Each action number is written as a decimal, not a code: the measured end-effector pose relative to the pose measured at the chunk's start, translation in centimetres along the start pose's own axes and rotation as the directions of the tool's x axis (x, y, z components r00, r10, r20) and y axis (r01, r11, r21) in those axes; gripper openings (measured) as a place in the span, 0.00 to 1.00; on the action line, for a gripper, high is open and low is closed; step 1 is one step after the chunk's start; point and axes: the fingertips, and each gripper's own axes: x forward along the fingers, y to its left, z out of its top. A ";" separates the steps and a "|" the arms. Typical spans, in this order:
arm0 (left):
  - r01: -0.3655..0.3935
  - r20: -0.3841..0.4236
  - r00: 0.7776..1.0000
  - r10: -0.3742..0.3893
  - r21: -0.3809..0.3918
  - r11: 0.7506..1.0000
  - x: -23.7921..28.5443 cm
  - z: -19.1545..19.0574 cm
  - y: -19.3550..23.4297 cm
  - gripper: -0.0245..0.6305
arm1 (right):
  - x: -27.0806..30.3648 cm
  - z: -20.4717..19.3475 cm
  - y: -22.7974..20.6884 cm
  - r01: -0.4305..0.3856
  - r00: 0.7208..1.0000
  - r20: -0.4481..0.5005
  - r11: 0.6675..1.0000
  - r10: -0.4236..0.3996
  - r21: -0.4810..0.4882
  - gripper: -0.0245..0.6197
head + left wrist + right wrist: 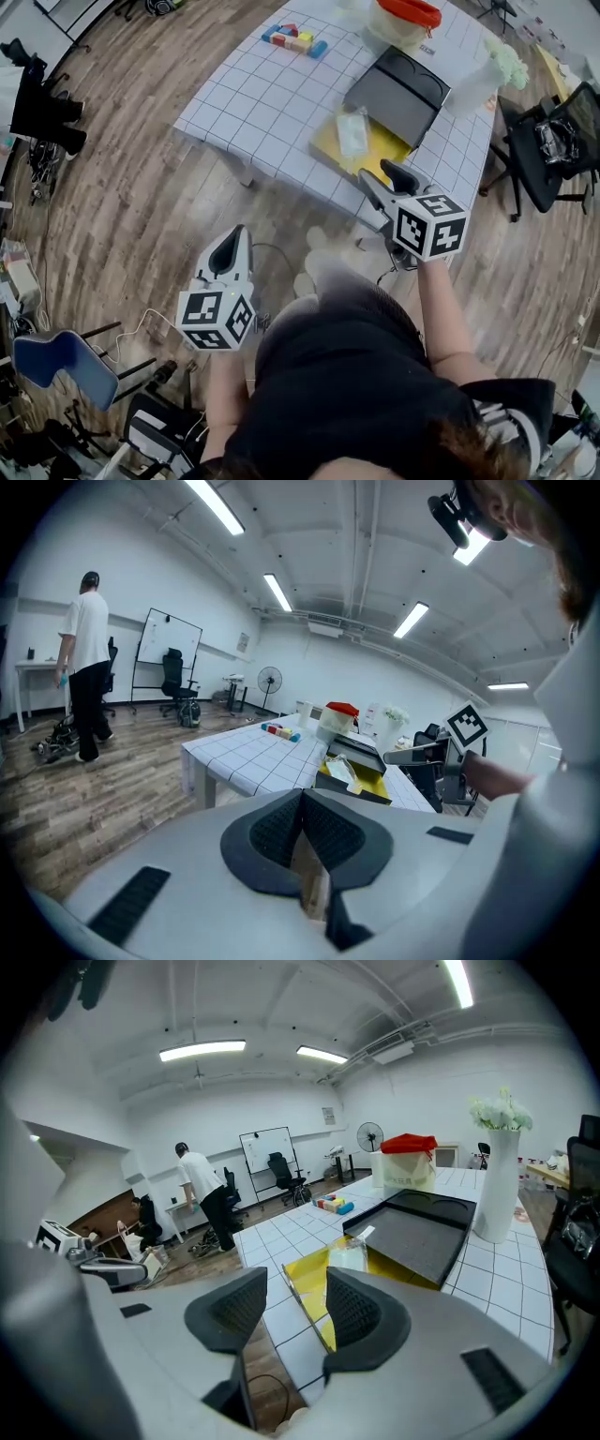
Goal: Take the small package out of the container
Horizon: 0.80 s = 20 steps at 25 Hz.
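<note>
Centring the right gripper, fingers wide apart and empty, over the small package in the yellow container at the near edge of the worktop is advised; the left gripper is closed, empty.

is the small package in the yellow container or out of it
In. The small package lies flat inside the yellow container; the right gripper is open and empty, short of it.

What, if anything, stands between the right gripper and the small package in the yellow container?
Nothing visible does. The small package lies uncovered in the open yellow container, directly ahead of the open right gripper. The black tray sits on the container's far side, beyond the package, not over it.
</note>
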 end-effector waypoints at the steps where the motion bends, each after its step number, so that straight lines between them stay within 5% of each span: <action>1: 0.001 -0.001 1.000 -0.001 -0.002 1.000 0.5 0.2 0.2 0.08 | 0.8 0.0 -0.4 0.004 1.000 -0.011 1.000 -0.004 0.002 0.37; 20: 0.066 -0.061 0.996 -0.065 0.009 0.998 13.6 5.8 0.9 0.08 | 10.4 -0.5 -8.3 0.063 0.969 -0.244 0.992 -0.034 0.113 0.40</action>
